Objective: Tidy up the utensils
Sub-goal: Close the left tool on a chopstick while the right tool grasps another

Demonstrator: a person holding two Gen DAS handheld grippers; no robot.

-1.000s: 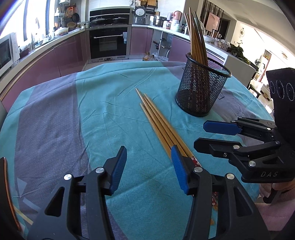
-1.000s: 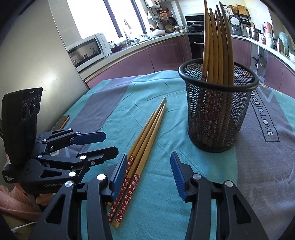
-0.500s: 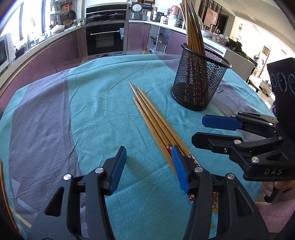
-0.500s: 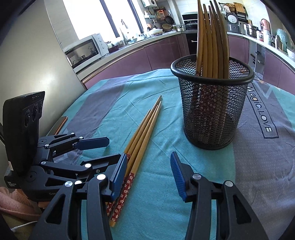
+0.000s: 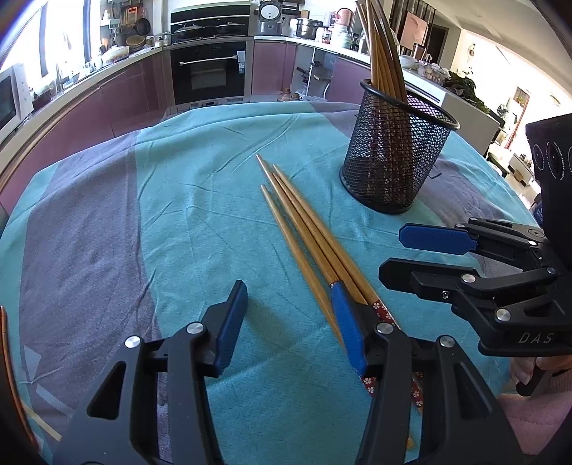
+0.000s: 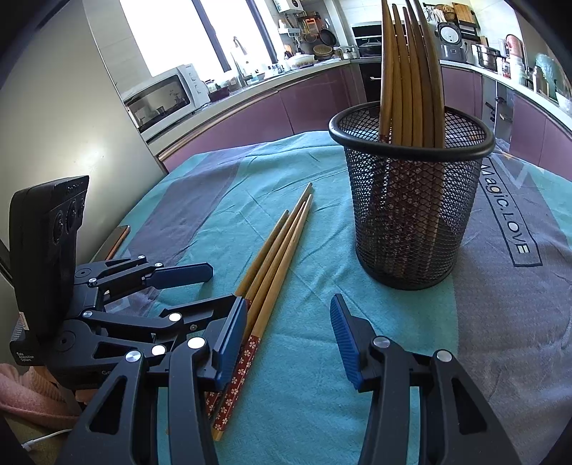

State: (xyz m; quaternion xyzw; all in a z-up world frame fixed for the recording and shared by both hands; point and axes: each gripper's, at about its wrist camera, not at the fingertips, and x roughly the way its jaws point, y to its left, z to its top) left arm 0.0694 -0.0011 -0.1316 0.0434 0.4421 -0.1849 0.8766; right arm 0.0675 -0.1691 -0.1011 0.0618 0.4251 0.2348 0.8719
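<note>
Bright daylight from the kitchen windows, blown out to white. Sharp focus near the mesh cup; soft shadow on the tablecloth at its base. Strong fisheye bending of the counters behind the cup, dark vignette at corners. No motion blur.

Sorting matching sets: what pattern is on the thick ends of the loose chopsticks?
The loose chopsticks have red ends with small white flowers, clearest in the right wrist view.

3 loose chopsticks on tablecloth; 1 mesh holder with about 5 chopsticks; 2 claws.
</note>
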